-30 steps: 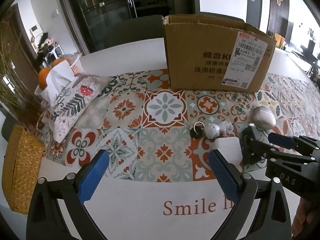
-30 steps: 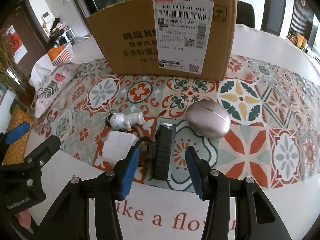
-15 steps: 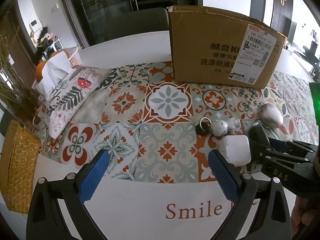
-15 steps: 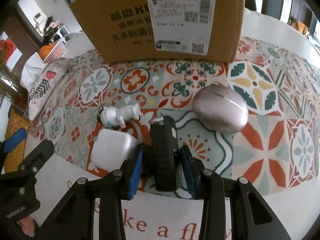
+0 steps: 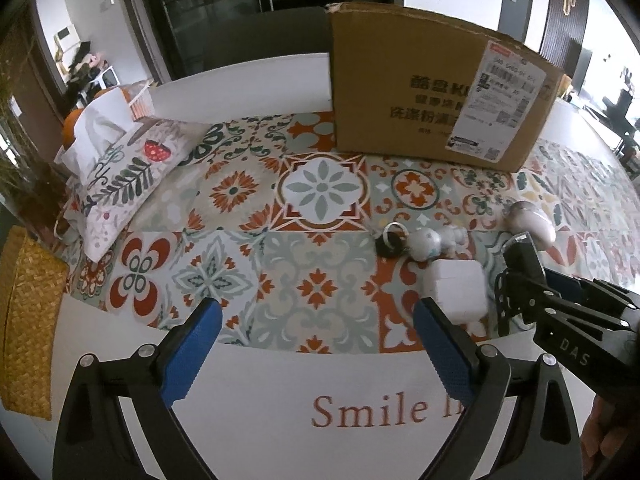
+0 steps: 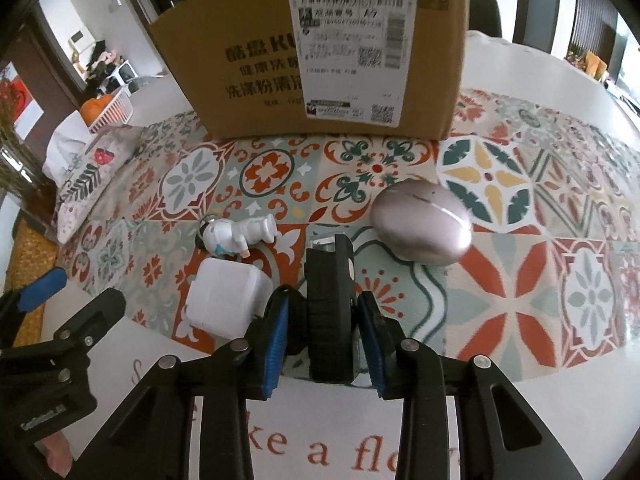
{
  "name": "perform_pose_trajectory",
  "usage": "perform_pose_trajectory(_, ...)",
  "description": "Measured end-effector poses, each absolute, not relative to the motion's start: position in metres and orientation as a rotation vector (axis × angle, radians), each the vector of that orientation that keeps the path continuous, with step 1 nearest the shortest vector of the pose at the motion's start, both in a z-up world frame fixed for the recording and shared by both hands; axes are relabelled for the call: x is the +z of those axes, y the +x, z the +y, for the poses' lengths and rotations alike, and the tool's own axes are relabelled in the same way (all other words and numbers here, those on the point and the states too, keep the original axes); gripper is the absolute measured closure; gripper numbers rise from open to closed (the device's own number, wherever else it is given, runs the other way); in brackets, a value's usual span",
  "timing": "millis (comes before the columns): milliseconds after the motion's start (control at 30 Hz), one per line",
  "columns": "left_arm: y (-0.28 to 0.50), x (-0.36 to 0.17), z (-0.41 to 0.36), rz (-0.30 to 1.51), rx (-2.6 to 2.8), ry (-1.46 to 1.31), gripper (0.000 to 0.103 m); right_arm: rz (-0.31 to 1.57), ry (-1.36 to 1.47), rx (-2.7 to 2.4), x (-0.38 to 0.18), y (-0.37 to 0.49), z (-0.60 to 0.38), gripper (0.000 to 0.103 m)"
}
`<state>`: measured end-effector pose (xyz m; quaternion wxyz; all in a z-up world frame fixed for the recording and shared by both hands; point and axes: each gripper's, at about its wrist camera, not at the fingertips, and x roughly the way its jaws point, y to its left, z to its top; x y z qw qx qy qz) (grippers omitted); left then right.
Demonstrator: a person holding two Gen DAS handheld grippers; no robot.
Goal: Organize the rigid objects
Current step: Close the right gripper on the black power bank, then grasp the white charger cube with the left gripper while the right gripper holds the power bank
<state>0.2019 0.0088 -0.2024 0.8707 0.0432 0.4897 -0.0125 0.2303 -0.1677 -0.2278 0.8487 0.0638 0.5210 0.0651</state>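
The black rectangular device point(image 6: 330, 304) sat on the patterned tablecloth point(image 6: 520, 280), clamped in the right gripper point(image 6: 324, 336); white charger point(image 6: 226, 300) at nine o'clock, silver egg-shaped case point(image 6: 420, 228) at one. The left gripper point(image 5: 316, 344) hung spread wide, holding nothing.

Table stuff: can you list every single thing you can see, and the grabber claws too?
cardboard box: 1, brown, back of mat
black device: 1, black, between right claw's pads
white charger block: 1, white, left of device
astronaut keychain: 1, white, behind charger
egg-shaped case: 1, silvery, right of device
patterned mat: 1, multicolour, on table
tissue pouch: 1, floral, mat's left
woven basket: 1, yellow, far left
left gripper: 1, blue pads, open
right gripper: 1, blue pads, shut on device
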Motion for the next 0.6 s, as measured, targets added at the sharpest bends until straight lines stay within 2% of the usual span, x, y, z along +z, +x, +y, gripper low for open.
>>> perform_pose_trajectory(400,0.202,-0.207,-0.035,1.027,-0.157,0.089,0.006,1.052,0.166,0.09,-0.203,0.203,-0.206,0.069)
perform_pose_trajectory(533,0.206,-0.218,-0.049,1.046,-0.194,0.079,0.011,1.053,0.172,0.074,-0.203,0.199,-0.218,0.069)
perform_pose_trajectory(600,0.21,-0.223,-0.056,1.066,-0.205,0.081,0.018,1.057,0.178,0.063,-0.206,0.198,-0.224,0.069)
